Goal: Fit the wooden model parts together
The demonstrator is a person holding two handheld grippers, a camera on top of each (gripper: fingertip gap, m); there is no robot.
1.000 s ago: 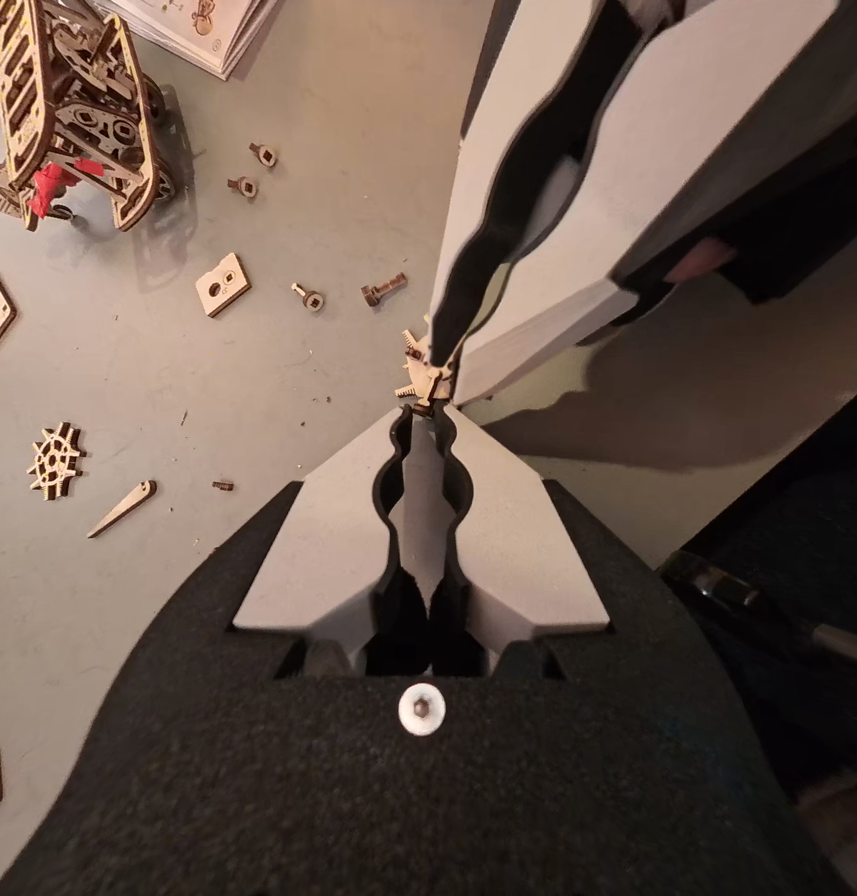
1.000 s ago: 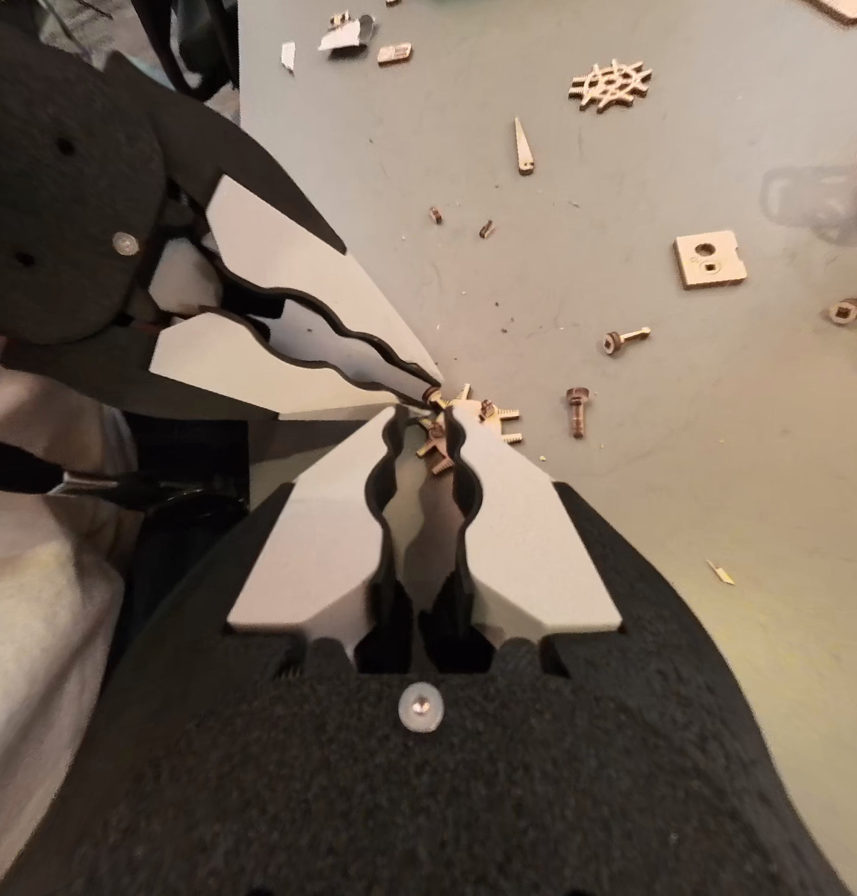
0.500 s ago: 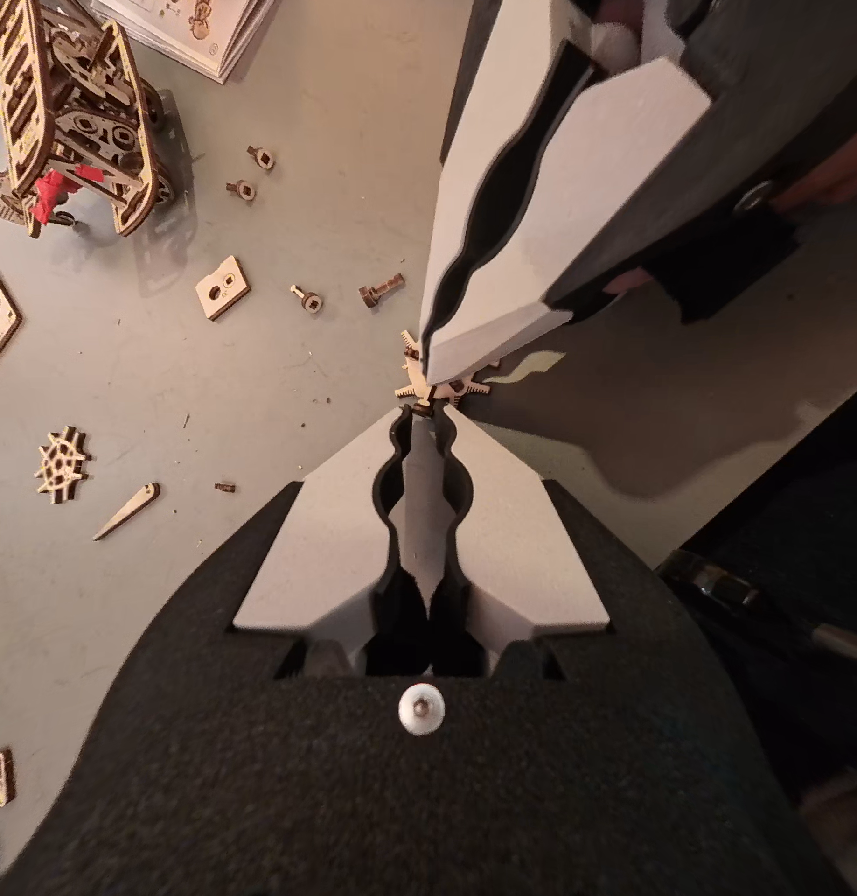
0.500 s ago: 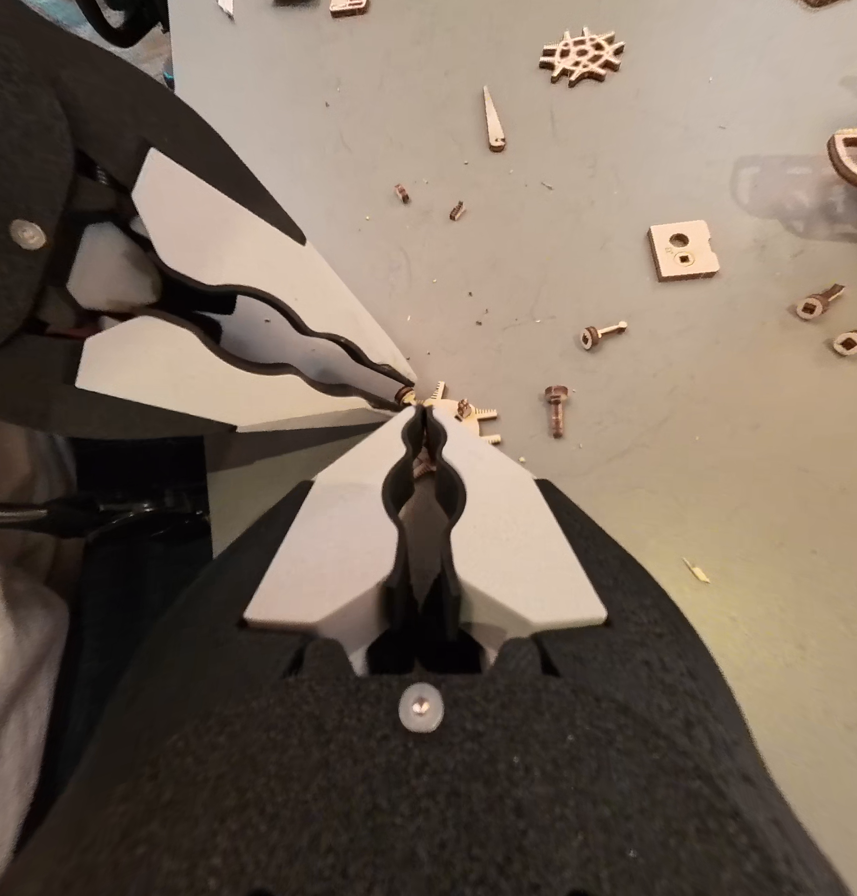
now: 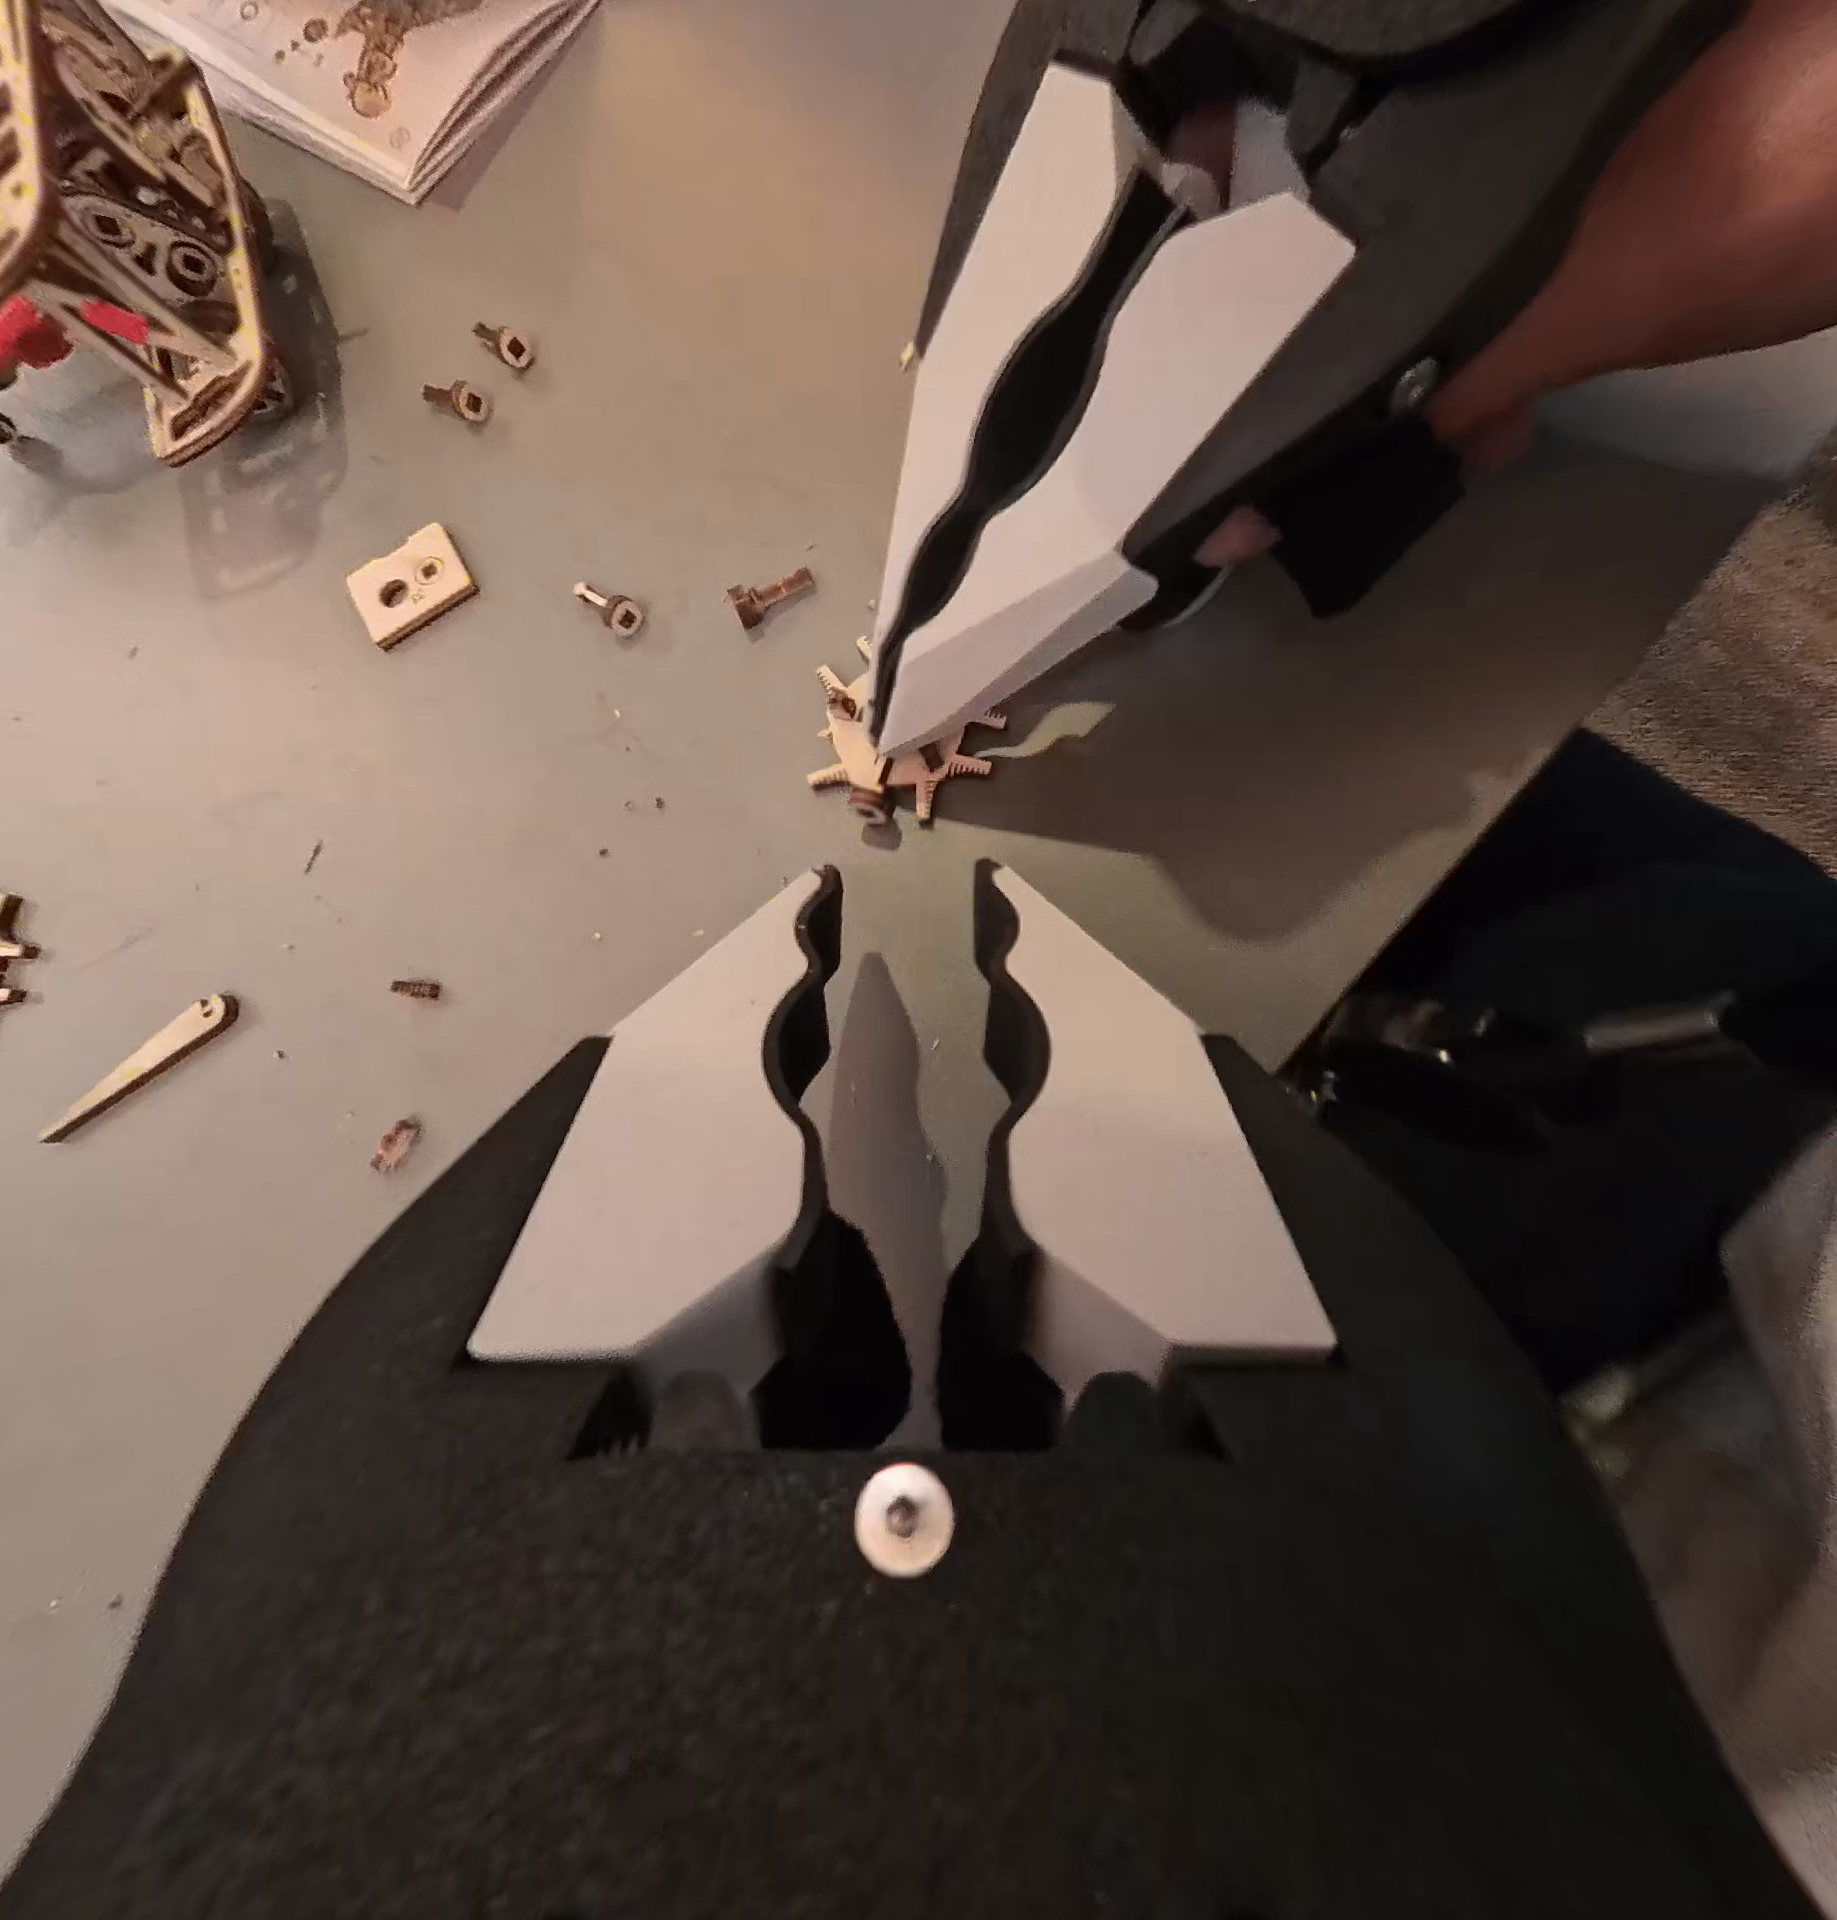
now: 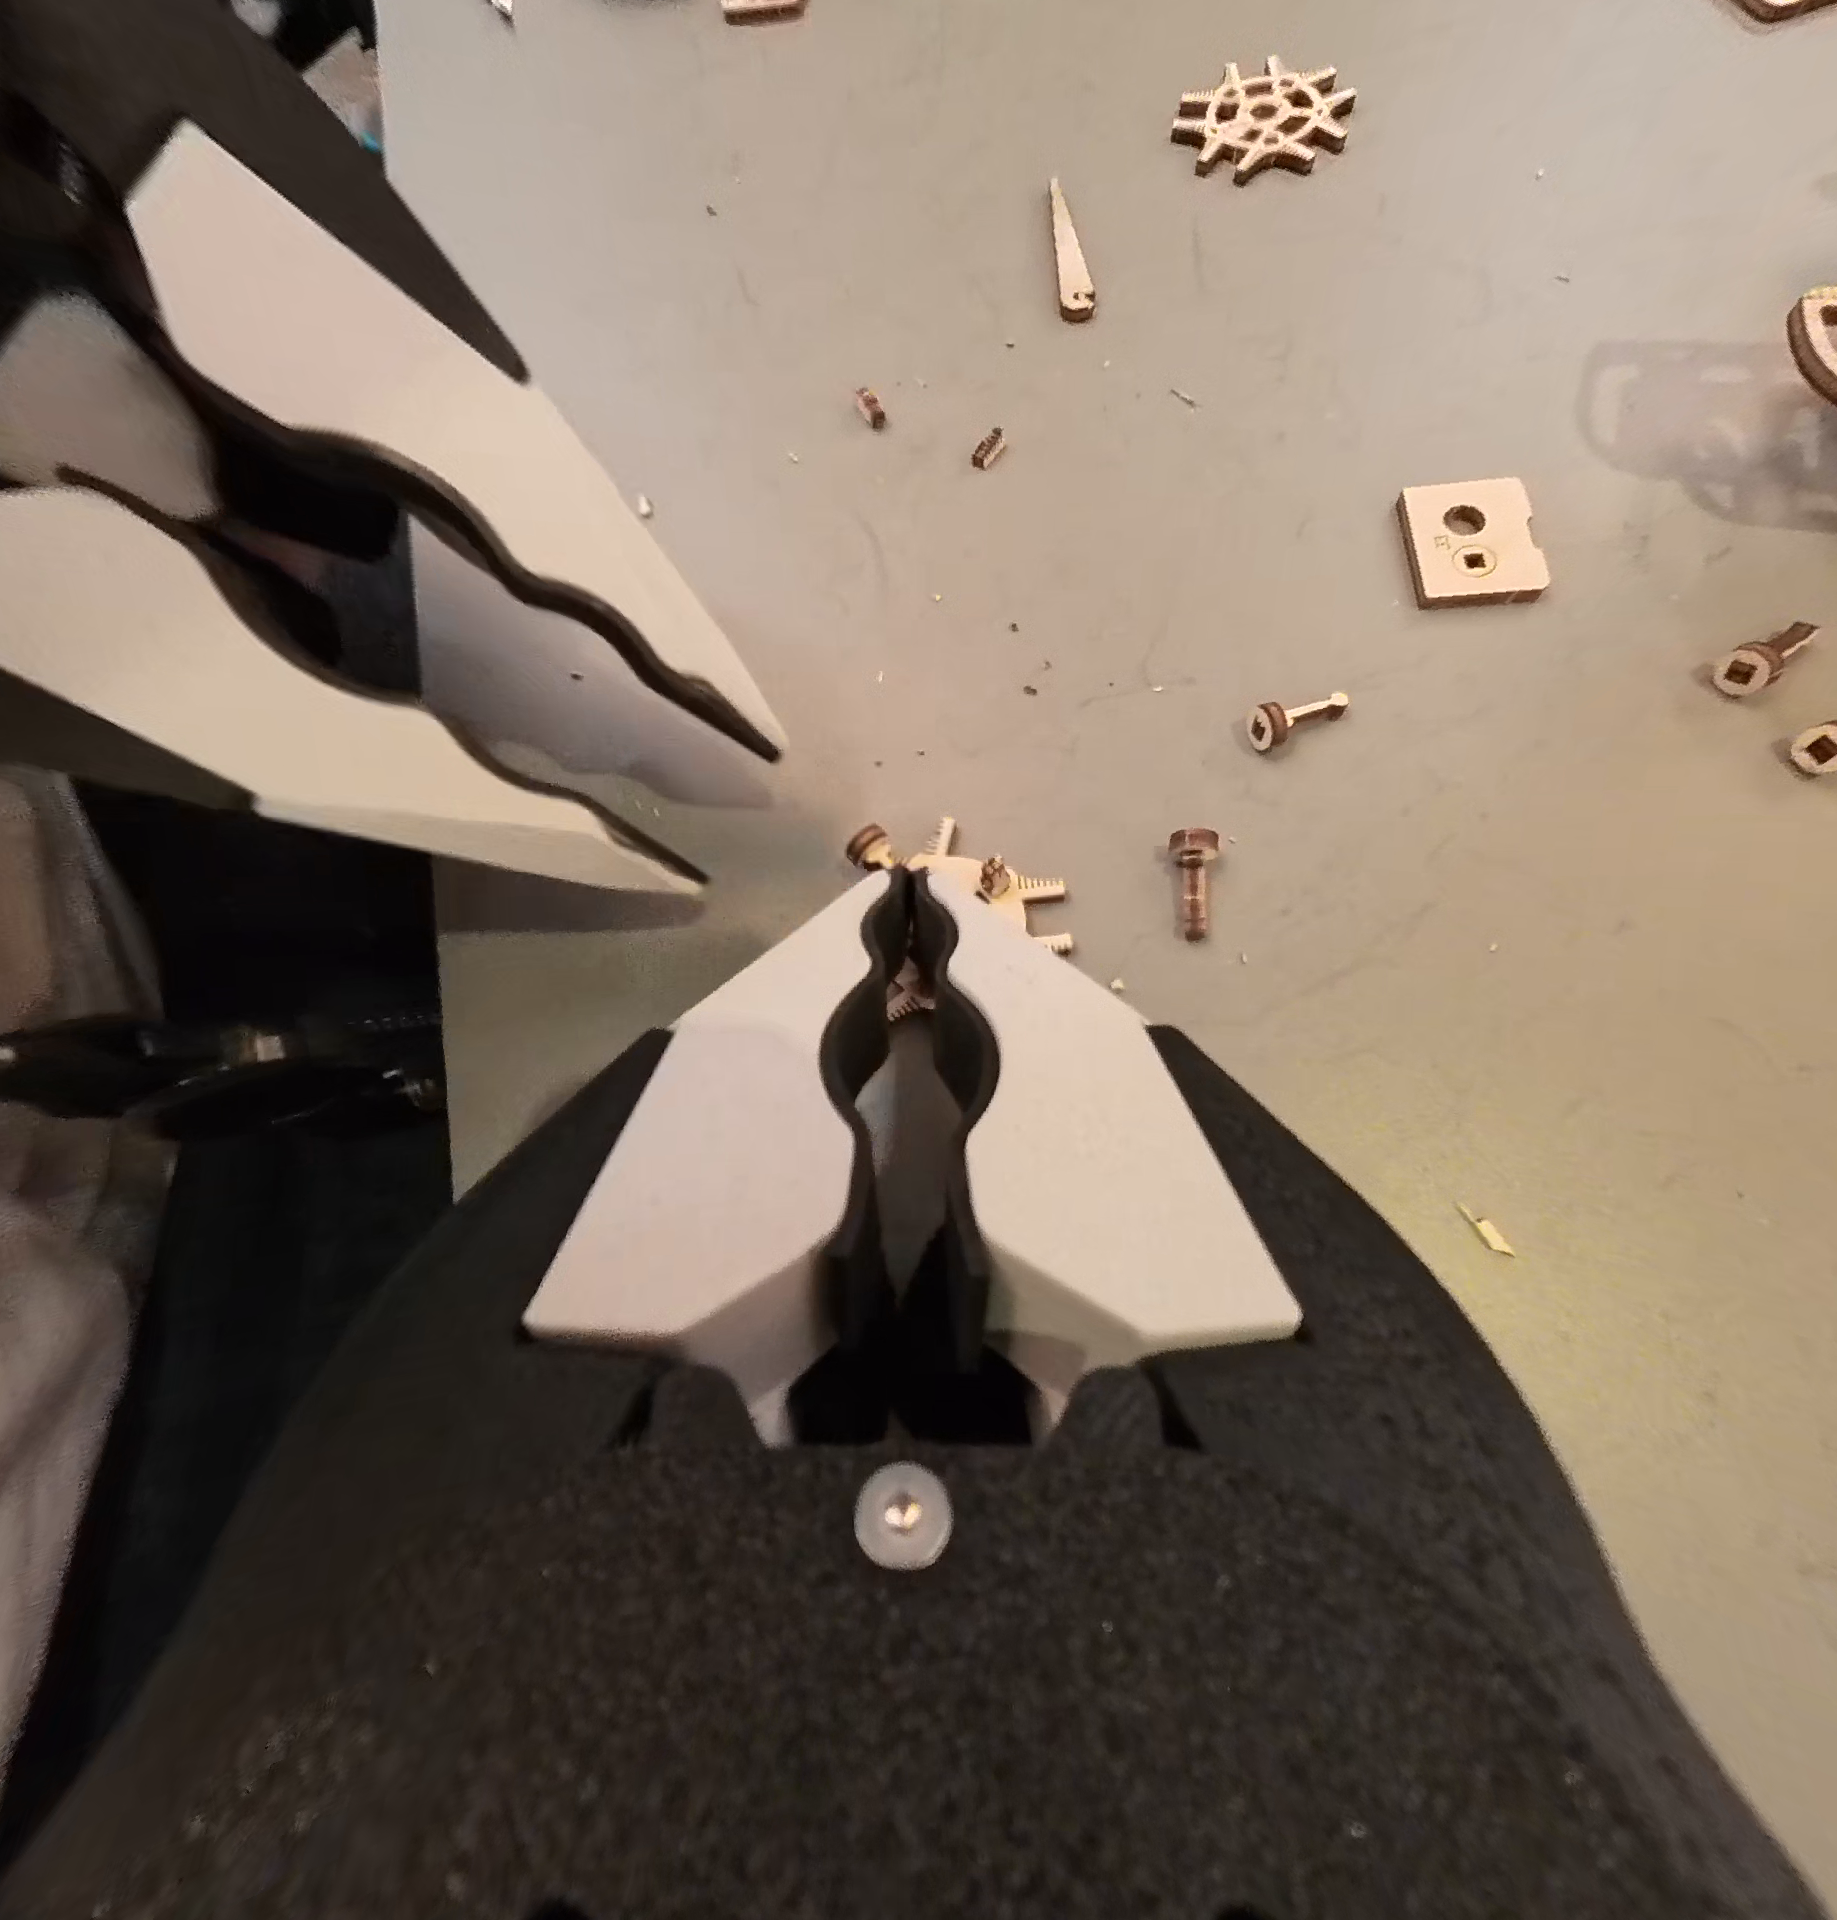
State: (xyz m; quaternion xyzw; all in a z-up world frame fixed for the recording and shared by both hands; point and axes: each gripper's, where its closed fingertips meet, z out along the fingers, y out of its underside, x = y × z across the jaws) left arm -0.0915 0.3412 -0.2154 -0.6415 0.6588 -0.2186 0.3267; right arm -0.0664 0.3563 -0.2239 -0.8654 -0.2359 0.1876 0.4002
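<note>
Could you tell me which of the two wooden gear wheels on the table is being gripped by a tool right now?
The toothed gear with small pins in it: the right tool is shut on it. The other spoked gear lies loose, far from both tools.

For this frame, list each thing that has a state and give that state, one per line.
Left gripper: open, holding nothing.
Right gripper: shut on the toothed wheel.
Toothed wheel: pinched at one side, a pin through its hub.
Second toothed wheel: lying flat, untouched.
Square plate: flat on the table.
Booklet: closed.
</note>
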